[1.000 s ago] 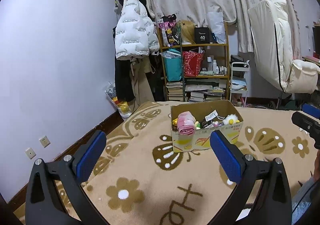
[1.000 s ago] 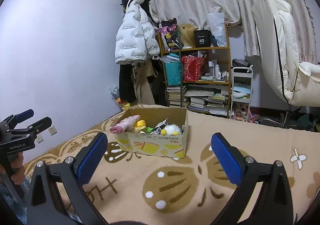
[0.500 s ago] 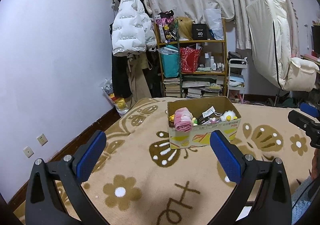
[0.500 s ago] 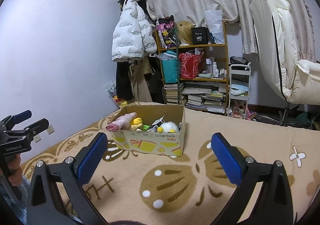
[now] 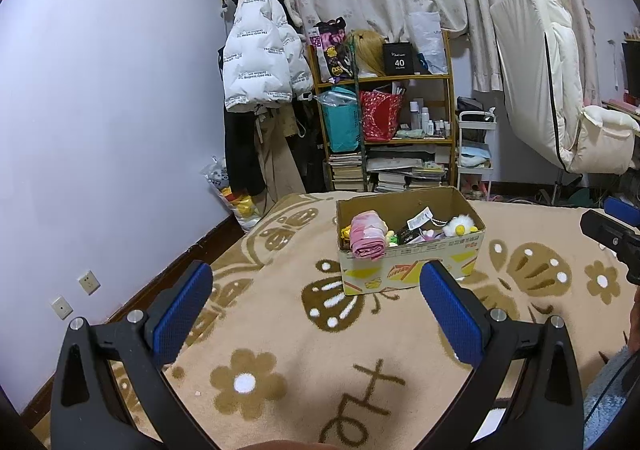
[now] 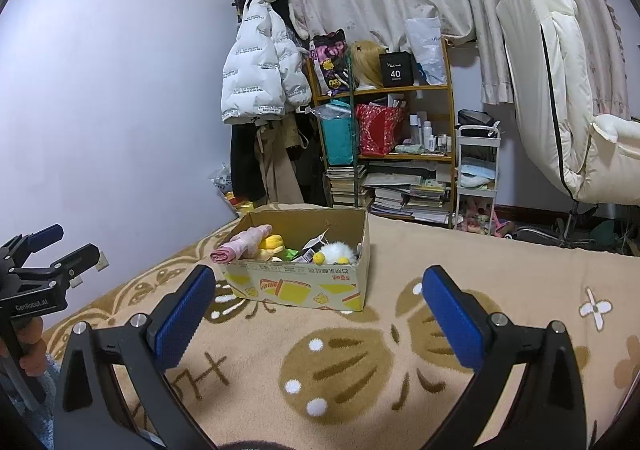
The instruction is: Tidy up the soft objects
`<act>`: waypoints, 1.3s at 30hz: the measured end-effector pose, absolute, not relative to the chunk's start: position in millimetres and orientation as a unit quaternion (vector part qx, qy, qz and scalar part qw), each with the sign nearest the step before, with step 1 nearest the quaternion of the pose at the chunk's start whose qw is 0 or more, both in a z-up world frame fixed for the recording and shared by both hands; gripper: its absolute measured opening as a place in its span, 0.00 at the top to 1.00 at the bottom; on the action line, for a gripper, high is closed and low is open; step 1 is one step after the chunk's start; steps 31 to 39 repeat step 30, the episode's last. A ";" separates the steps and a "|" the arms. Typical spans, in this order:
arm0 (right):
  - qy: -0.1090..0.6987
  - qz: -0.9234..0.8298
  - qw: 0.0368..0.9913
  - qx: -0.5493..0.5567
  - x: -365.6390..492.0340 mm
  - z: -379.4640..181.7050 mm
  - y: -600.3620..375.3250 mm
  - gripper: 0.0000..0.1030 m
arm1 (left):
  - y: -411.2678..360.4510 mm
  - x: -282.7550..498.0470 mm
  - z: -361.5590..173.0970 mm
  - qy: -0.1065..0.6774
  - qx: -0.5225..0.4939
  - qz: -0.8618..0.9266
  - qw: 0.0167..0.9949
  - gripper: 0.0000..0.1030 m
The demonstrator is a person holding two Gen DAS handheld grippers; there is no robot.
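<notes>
Both grippers hang above the patterned blanket (image 5: 280, 330) with their blue pads spread wide and nothing between them: the left gripper (image 5: 316, 314) looks at the cardboard box (image 5: 412, 266) from its near left, the right gripper (image 6: 320, 314) from its near right, each well short of it. The soft things already lie in the box, and no loose soft item shows on the blanket, so the scene fits either a box waiting to be sorted out or one just filled; which of these it is cannot be told. Any reach into the box would go best from above, over the near wall, with the pads kept apart until they straddle one item only, since the contents are packed close and a paper tag (image 5: 420, 217) lies among them. Inside, a rolled pink cloth (image 5: 366, 236) leans over the near left rim; just beyond it sits a yellow plush (image 6: 272, 241); a white fluffy toy (image 6: 336, 252) with a yellow spot rests at the right end, near the tag and some small dark packets that are too small to make out.
</notes>
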State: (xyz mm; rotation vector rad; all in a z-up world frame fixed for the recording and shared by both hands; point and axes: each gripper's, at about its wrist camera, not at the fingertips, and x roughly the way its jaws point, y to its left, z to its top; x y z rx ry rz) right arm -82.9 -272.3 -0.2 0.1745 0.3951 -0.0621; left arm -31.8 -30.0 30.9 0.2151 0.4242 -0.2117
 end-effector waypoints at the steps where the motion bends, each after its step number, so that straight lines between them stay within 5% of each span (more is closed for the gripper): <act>1: 0.196 -0.030 0.976 0.087 -83.0 0.1 -272.6 0.00 | -29.9 -31.6 31.1 0.210 0.106 -0.105 0.966 0.01; 39: 0.197 -0.029 0.976 0.087 -83.7 2.0 -275.0 0.00 | -30.1 -31.6 26.7 0.218 0.102 -0.103 0.965 0.01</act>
